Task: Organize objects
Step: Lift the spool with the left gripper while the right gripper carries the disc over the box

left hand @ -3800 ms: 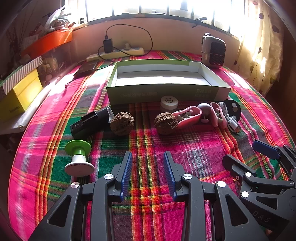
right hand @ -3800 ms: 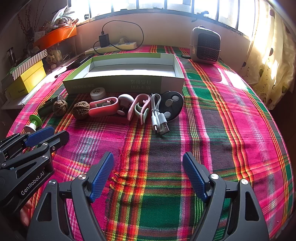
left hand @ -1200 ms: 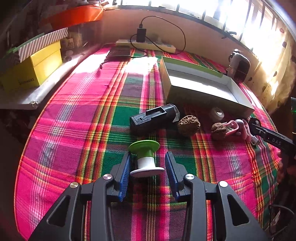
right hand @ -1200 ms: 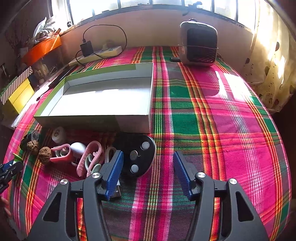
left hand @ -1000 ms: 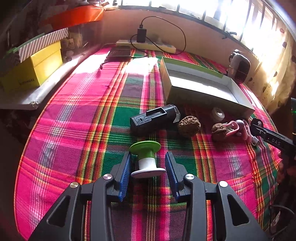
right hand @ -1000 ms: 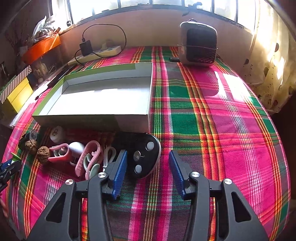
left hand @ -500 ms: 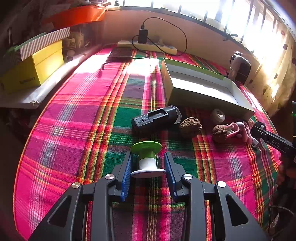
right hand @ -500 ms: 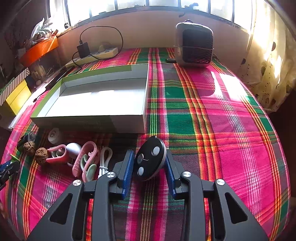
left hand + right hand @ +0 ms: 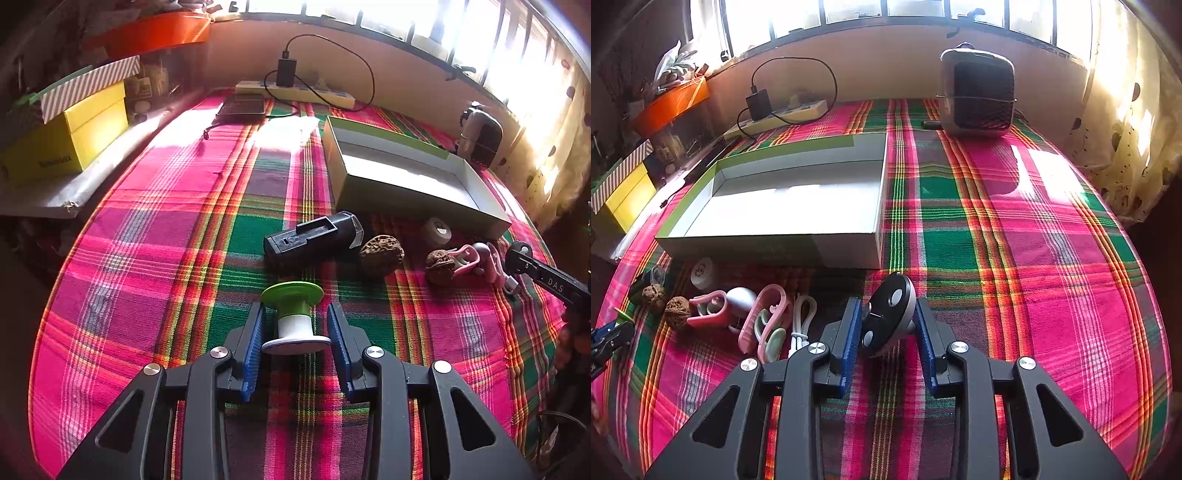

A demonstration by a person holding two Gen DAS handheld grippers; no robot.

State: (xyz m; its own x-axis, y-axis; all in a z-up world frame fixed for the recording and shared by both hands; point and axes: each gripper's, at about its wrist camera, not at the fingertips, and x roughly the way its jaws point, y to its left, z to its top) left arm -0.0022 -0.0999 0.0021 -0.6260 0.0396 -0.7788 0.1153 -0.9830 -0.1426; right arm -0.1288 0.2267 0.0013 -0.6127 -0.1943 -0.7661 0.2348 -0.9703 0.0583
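The worktop [image 9: 1015, 229] is draped in a loud pink, green and orange plaid cloth. On it sits a shallow open box [image 9: 783, 206] with green outer walls and a pale inside, nothing in it. Back by the wall stands a small heater [image 9: 977, 98], and a power strip [image 9: 295, 92] lies with a charger plugged in.

In front of the box lies a row of small things: a black cylindrical device [image 9: 314, 238] on its side, two walnuts [image 9: 382, 251], a little white disc [image 9: 437, 230], pink clips [image 9: 764, 314] and a white cable [image 9: 801, 321].

The left hand-held gripper [image 9: 294, 330] has its blue pads drawn in close on either side of a spool [image 9: 293, 317] with a green top and white base, touching its wide base.

The right hand-held gripper [image 9: 888, 325] is clamped on a dark oval gadget [image 9: 888, 314] with pale round spots, tilted on edge between the pads, just in front of the box's near right corner.
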